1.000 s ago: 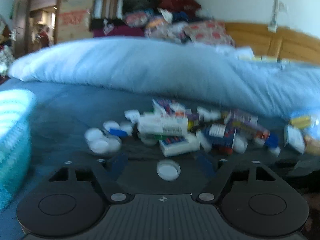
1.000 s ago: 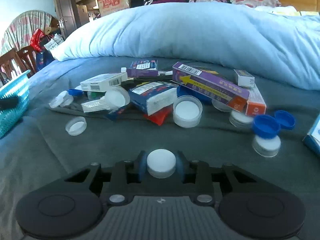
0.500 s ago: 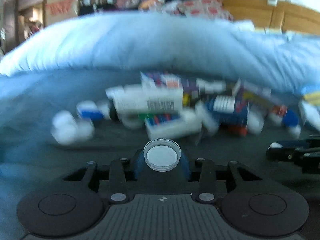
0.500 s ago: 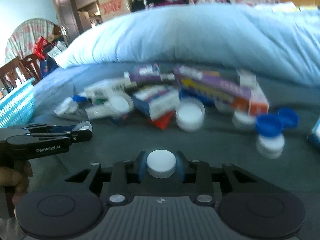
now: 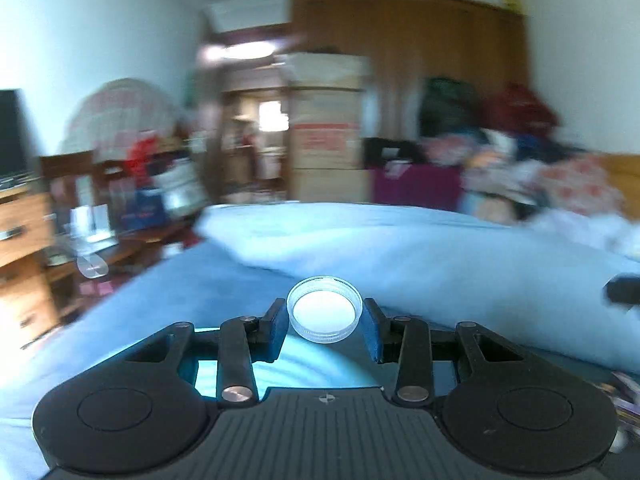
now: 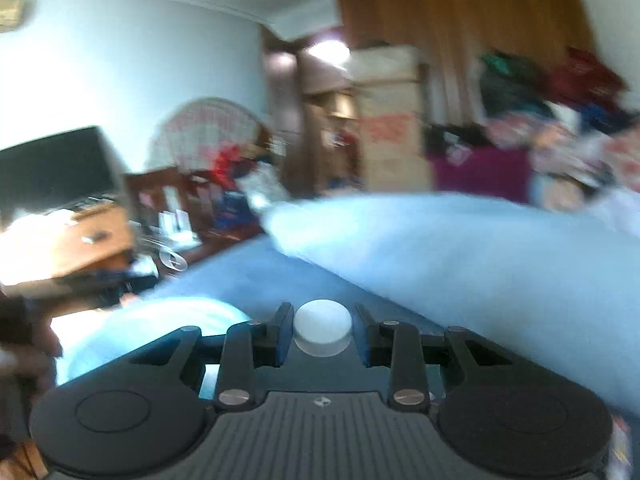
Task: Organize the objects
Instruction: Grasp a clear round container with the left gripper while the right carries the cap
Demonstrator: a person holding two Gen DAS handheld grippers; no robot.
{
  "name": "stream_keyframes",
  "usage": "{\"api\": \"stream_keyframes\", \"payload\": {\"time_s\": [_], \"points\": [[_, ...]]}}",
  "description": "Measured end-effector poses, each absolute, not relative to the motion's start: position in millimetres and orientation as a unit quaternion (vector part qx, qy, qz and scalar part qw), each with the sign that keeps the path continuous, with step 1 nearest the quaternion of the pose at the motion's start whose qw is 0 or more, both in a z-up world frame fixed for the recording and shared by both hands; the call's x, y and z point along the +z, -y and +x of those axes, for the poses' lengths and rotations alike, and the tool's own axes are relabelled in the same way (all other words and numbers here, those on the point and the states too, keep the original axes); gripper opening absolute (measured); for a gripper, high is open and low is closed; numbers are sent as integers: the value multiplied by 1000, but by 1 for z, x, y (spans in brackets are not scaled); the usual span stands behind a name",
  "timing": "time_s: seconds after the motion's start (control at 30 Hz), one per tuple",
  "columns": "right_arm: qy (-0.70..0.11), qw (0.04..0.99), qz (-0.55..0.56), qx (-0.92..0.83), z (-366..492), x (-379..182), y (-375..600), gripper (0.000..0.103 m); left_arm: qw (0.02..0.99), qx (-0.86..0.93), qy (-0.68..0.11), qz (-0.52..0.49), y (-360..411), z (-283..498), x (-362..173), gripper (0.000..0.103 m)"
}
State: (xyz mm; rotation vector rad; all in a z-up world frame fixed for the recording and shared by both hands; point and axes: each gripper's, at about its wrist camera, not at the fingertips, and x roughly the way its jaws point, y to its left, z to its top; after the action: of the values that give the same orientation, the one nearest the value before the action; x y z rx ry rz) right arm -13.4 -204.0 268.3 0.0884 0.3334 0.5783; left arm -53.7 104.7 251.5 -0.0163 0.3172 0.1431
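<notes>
My left gripper is shut on a clear plastic lid, its open side facing the camera, held above the turquoise basket that shows just below the fingers. My right gripper is shut on a white cap, held in the air beside the same turquoise basket, which lies low and to the left. Both views are blurred by motion. The pile of boxes and caps on the bed is out of view.
The blue-grey bed and a bunched light-blue duvet lie ahead. A wooden dresser with a dark screen stands left. Stacked cartons and a wardrobe stand behind. A dark gripper tip shows at the right edge.
Both grippers swung left and up, away from the pile, each still holding its cap. The basket now lies under the left gripper's fingers.
</notes>
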Motion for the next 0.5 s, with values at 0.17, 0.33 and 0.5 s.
{"api": "stream_keyframes", "payload": {"time_s": [0.17, 0.33, 0.5], "points": [[-177, 921, 18, 347, 20, 307, 119, 34, 971, 141, -193, -20, -173, -49, 256, 40], [-234, 895, -14, 380, 39, 320, 43, 34, 954, 161, -251, -34, -205, -37, 250, 40], [-278, 876, -35, 392, 39, 308, -8, 34, 948, 152, -277, -44, -220, -35, 242, 40]]}}
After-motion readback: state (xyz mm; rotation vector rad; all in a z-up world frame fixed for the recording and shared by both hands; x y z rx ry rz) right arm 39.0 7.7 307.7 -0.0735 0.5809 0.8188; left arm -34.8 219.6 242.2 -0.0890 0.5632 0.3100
